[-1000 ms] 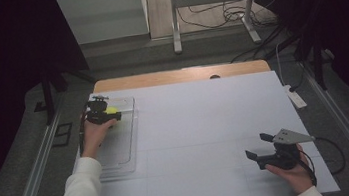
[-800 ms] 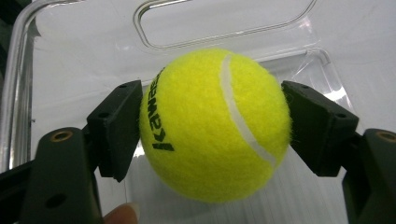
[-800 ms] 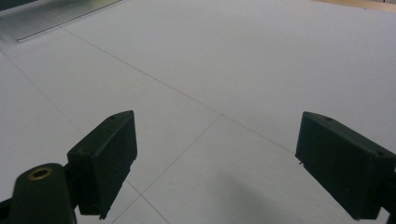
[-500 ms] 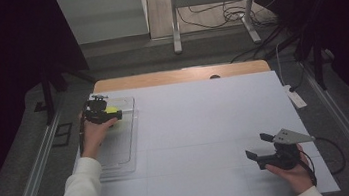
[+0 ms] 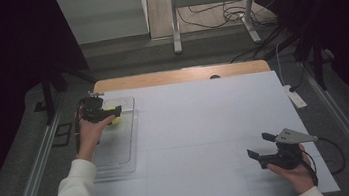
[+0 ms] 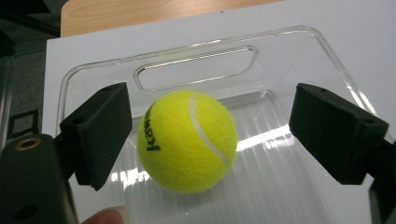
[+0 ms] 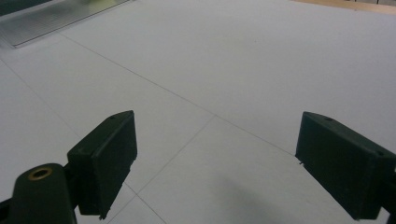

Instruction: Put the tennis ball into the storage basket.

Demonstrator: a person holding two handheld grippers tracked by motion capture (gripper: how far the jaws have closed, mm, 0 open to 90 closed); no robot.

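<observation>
The step in hand looks like the release of a fuzzy yellow-green tennis ball into a clear, shallow plastic tray with a cut-out handle slot at its far end. In the left gripper view the ball lies on the tray's ribbed floor, near the handle end, between the two black foam-padded jaws of the left gripper; the jaws have just been opening, and there is now a visible gap between the ball and the right-hand pad, while the left-hand pad stands very close to the ball, whether touching it or not cannot be told. So the ball is no longer pinched and seems to rest on the tray by its own weight. In the high view the tray sits at the left edge of the white table top, with the ball at its far end under the left gripper. The tray holds nothing else that can be seen. The right gripper hovers low over the bare table at the near right, well apart from the tray, its jaws spread wide with nothing between them. The next move probably calls for lifting the left gripper straight clear without nudging the ball, which could roll on the smooth plastic.
</observation>
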